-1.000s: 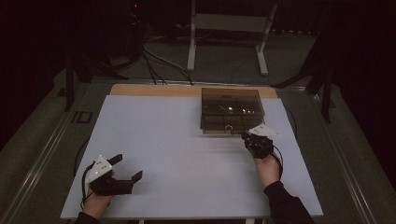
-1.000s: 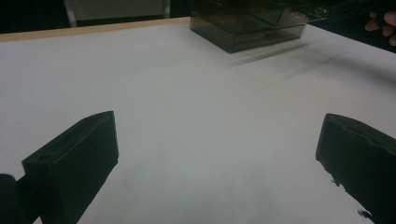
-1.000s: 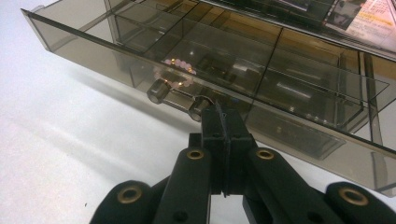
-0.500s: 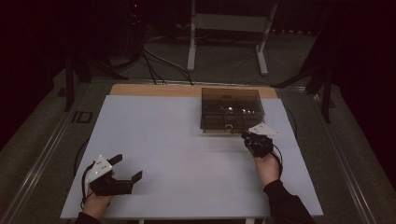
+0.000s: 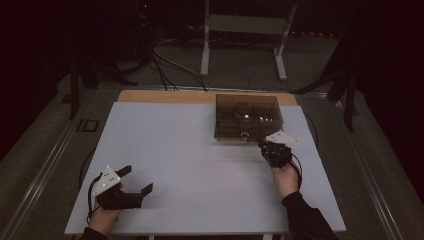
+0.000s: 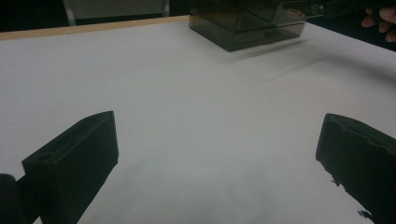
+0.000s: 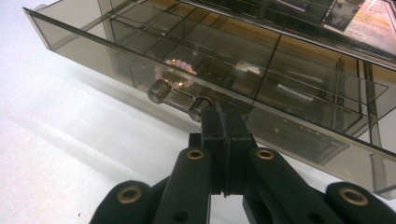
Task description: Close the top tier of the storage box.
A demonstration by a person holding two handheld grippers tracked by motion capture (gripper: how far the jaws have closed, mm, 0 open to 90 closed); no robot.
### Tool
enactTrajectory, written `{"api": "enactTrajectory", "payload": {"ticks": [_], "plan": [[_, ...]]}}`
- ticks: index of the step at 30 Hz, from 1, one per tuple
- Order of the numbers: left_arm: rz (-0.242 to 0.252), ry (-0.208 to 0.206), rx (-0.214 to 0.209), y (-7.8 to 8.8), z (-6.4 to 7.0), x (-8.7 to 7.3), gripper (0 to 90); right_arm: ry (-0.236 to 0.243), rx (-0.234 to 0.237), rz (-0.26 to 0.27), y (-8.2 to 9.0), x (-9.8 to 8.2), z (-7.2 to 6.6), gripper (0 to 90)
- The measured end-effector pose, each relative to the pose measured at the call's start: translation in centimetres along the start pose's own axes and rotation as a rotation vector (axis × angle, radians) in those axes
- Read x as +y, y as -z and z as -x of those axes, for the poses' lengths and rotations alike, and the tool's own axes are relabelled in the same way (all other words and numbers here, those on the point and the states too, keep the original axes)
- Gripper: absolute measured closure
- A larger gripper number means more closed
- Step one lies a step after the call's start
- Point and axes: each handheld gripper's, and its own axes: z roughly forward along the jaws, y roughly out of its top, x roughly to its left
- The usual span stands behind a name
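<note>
White sheeting covers our table (image 5: 200,150) in a dark room. Near its far edge sits the smoky drawer box (image 5: 247,116), pink beads (image 7: 180,70) inside. Right gripper (image 5: 264,146): fingers together at its handle (image 7: 180,100). Left gripper (image 5: 136,181): fingers apart, well away.

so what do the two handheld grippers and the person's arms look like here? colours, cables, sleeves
Both are matte black two-jaw tools. The left gripper has blocky rectangular jaws, a white three-cornered plate with dark dots on top, and a thin black cable looping off its side. The right gripper has the same kind of plate, black linkage arms with brass-coloured pivot pins, and a black cable. A dark sleeve covers the right forearm.
</note>
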Motion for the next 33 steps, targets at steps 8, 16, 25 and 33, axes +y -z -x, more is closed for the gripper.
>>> {"api": "enactTrajectory", "payload": {"ticks": [8, 16, 25, 33], "plan": [[0.003, 0.001, 0.0, 0.03, 0.0, 0.02, 0.0, -0.002, -0.005, 0.005, -0.05, 0.25, 0.16, 90.0], [0.003, 0.001, 0.0, 0.03, 0.0, 0.02, 0.0, -0.003, -0.008, 0.002, -0.23, 0.46, 0.23, 90.0], [0.004, 0.001, 0.0, 0.05, -0.01, 0.03, 0.0, -0.007, -0.009, 0.0, -0.53, 0.64, 0.34, 90.0], [0.004, 0.0, 0.001, 0.06, -0.01, 0.03, 0.0, -0.01, -0.012, -0.005, -0.81, 0.73, 0.51, 90.0]]}}
